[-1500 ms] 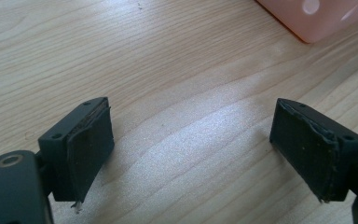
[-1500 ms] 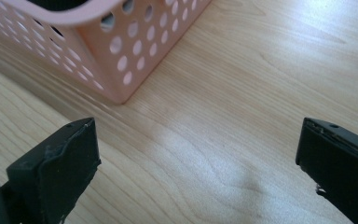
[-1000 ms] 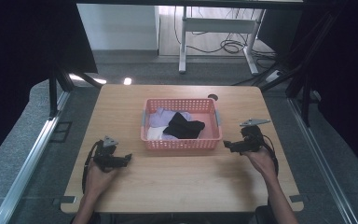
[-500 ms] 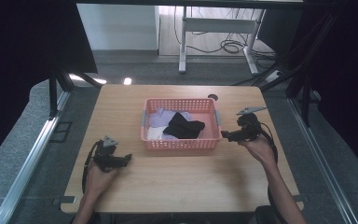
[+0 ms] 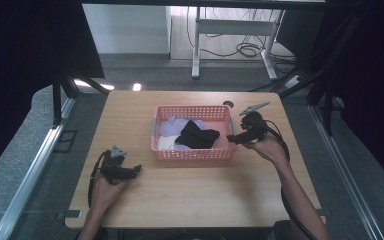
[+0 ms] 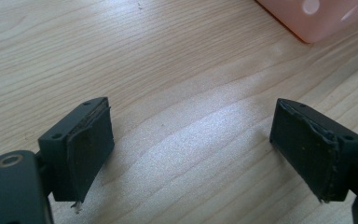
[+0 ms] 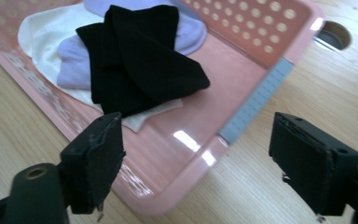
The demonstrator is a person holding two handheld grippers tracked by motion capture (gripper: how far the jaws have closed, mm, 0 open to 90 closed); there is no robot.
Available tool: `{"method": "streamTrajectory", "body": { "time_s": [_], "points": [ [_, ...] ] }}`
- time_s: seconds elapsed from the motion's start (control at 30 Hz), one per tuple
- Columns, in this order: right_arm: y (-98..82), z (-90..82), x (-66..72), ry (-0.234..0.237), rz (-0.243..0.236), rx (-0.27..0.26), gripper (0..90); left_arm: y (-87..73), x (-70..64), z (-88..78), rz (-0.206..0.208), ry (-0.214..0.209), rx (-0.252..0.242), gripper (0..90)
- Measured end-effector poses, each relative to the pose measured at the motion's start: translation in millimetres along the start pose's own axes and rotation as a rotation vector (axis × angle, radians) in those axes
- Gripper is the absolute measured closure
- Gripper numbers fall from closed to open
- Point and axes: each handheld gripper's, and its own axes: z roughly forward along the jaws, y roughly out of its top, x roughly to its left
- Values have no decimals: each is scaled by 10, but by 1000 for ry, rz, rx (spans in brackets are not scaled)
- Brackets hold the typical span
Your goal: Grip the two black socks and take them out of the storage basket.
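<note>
Right gripper [image 5: 234,138] now nearer basket [image 5: 192,154], fingers spread; basket's long axis crosswise.

Black cloth [image 7: 140,56] in pink basket [image 7: 256,42]

Left tongs [image 5: 136,169] low, jaws wide apart; right tongs [image 5: 229,138] raised, jaws wide apart.

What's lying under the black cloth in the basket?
Inside the pink basket, the black cloth lies on top of a lilac piece and a white piece. What those two cover, and whether anything else sits beneath, cannot be seen.
</note>
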Motion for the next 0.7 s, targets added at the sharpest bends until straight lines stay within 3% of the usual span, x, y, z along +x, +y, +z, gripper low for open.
{"method": "streamTrajectory", "body": {
  "time_s": [0.7],
  "points": [
    [500,575,241,108,-176,200,396,-1,5,0,-1,-2,-2,130]
  ]
}}
